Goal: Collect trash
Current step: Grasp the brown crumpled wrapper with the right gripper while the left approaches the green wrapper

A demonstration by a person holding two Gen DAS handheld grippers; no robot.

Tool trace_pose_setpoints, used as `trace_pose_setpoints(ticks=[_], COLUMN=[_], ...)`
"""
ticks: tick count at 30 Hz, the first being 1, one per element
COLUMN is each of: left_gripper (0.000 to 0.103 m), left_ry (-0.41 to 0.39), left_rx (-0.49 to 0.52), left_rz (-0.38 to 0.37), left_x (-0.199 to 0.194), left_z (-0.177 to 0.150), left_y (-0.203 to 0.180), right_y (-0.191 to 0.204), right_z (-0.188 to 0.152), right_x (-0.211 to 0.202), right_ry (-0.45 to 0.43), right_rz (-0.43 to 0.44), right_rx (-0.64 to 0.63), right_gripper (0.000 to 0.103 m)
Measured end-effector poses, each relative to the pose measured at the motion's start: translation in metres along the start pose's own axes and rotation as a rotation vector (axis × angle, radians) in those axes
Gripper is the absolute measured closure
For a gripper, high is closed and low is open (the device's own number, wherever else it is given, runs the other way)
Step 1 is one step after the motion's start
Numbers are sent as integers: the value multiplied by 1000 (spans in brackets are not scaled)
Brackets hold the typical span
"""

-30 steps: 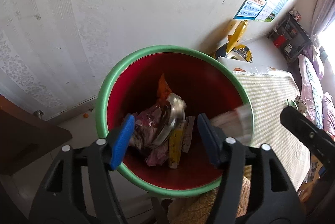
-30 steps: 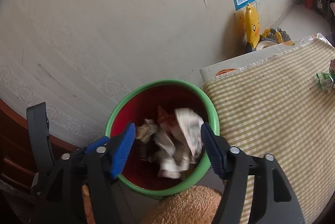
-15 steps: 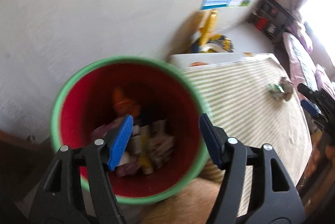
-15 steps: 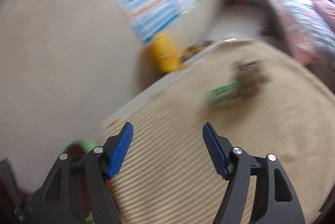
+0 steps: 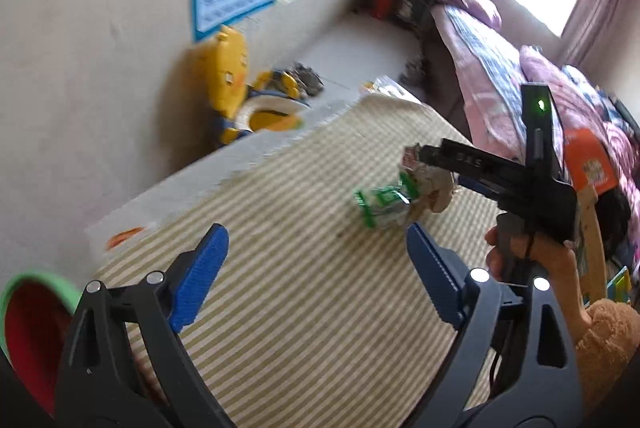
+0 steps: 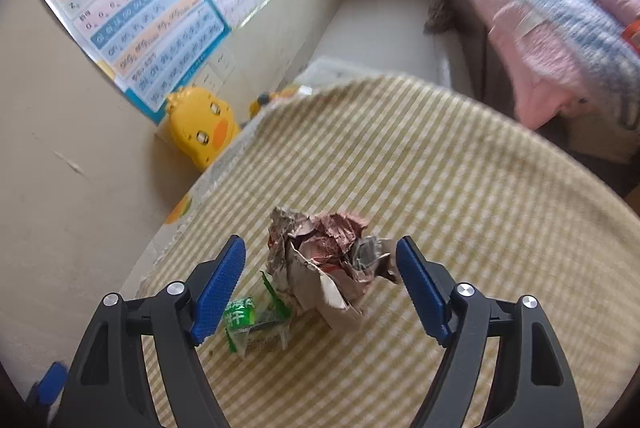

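Between the blue ribbed fingers of the left gripper, only checked cloth on the counter; jaws wide and opening, holding nothing. Beyond the right finger tip, a green wrapper beside crumpled paper, the right gripper reaching over it. At lower left, a green-rimmed red bin.

Between the right gripper fingers, the crumpled paper, jagged and creased; jaws closing, pads apart from it. Near the left finger, the green wrapper. Farther left, a yellow duck toy against the wall.
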State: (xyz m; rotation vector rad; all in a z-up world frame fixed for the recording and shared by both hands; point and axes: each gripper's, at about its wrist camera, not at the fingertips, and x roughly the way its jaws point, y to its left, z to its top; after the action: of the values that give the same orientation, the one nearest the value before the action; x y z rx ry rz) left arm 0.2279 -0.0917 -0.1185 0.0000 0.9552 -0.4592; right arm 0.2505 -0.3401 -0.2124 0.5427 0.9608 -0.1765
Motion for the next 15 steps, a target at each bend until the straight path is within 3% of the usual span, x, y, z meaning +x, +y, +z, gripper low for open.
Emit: trace_pose_setpoints(ticks=[1,4,10,15], left_gripper=[14,12,11,11], left_ry=[15,39,40,132], left_rx=[-3,-25,0,95], left_rz=[-5,-12,17,73], left_x=[9,33,68,114], left_z=[2,4,14,12], left_y=[-3,-18,-40,-68], right_y=[-5,-16,-43,-72], right_z=[-3,-9,-49,-82], right_x=[0,-27,-101,-124], right_ry=[10,-40,-114,-89], right_rz=[29,70,132,163], right_rx=[6,25,45,128], right_gripper=[64,69,69,68])
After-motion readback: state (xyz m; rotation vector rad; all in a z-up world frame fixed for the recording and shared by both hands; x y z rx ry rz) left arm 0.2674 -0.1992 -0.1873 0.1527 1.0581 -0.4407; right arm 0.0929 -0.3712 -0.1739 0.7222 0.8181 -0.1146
